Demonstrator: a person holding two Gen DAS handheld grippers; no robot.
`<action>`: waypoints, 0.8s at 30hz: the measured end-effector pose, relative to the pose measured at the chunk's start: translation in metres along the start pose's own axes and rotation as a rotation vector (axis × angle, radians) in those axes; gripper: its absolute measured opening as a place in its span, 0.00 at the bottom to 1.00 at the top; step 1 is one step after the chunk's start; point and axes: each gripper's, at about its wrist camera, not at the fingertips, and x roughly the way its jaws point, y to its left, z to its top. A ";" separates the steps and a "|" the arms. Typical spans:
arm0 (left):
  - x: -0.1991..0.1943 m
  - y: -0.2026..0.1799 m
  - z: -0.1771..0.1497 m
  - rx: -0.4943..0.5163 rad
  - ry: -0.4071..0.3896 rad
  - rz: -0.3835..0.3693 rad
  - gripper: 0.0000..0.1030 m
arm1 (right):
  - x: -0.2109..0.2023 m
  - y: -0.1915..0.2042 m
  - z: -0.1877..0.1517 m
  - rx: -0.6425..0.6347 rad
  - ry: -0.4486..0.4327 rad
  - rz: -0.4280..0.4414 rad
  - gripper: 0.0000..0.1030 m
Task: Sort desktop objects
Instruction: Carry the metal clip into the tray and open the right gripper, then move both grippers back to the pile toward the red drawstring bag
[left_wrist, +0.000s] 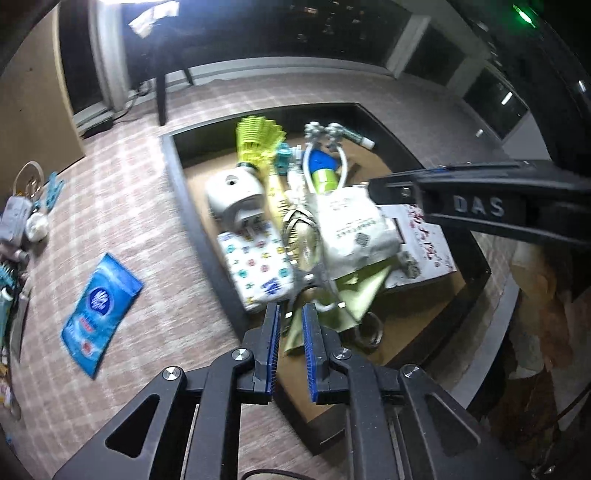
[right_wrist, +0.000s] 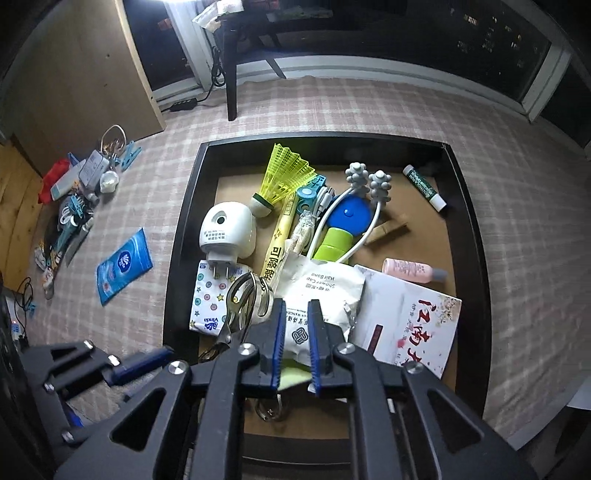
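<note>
L wrist view: left gripper (left_wrist: 290, 314) is hanging over the near edge of the dark tray (left_wrist: 192, 206), jaws standing a narrow gap apart w/ nothing pinched between the pads. Ahead of the tips, tray items are piling up: star-print tissue pack (left_wrist: 258, 266) just ahead-left, scissors (left_wrist: 301, 236) and white shower-cap packet (left_wrist: 354, 229) straight ahead, a green sheet (left_wrist: 354, 295) poking out under the packet. Frame is blurring, so whether the tips are touching that sheet I can't say. Far left of the tool, a blue wipes pack (left_wrist: 101, 310) is lying alone on the checked cloth, prob. already sorted out of the tray. Right gripper (left_wrist: 373, 190) is reaching in from the right, over the packet.

R wrist view: right gripper (right_wrist: 298, 310) is hovering above the shower-cap packet (right_wrist: 325, 291), jaws also slightly apart, gripping nothing. Scissors (right_wrist: 240, 302) are lying just left of its tips, a printed booklet (right_wrist: 410, 317) just right, a pink bottle (right_wrist: 410, 271) beyond that. Both tools are pointing steeply down, likely bc the next pick is coming from this heap.
</note>
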 end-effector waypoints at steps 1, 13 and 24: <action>-0.002 0.004 -0.002 -0.005 0.001 0.011 0.11 | -0.002 0.001 -0.002 -0.004 -0.011 -0.005 0.16; -0.044 0.057 -0.025 -0.116 -0.052 0.115 0.11 | -0.037 0.048 -0.017 -0.085 -0.160 -0.032 0.17; -0.076 0.110 -0.049 -0.208 -0.089 0.179 0.12 | -0.049 0.115 -0.018 -0.163 -0.184 0.016 0.17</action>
